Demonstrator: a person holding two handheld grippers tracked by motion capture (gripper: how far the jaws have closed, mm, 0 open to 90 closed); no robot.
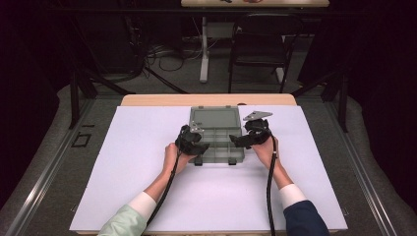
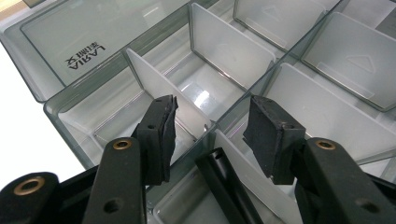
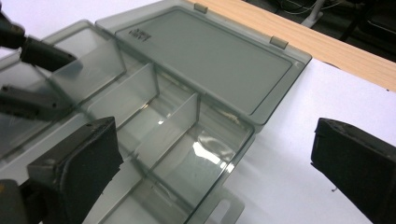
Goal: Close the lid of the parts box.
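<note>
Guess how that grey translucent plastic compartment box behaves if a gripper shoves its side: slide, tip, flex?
The grey translucent plastic compartment box probably slides: it sits low and flat on the smooth white table sheet. Its compartments look empty, so it is likely light. The thin frosted dividers and the open lid may flex or shift.

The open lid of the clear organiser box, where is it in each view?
High view: lid lies flat at centre, behind the compartments, toward the table's far edge.
Left gripper view: lid at upper left, bearing printed lettering.
Right gripper view: lid at top centre.
Shared landmark: the white dividers.
</note>
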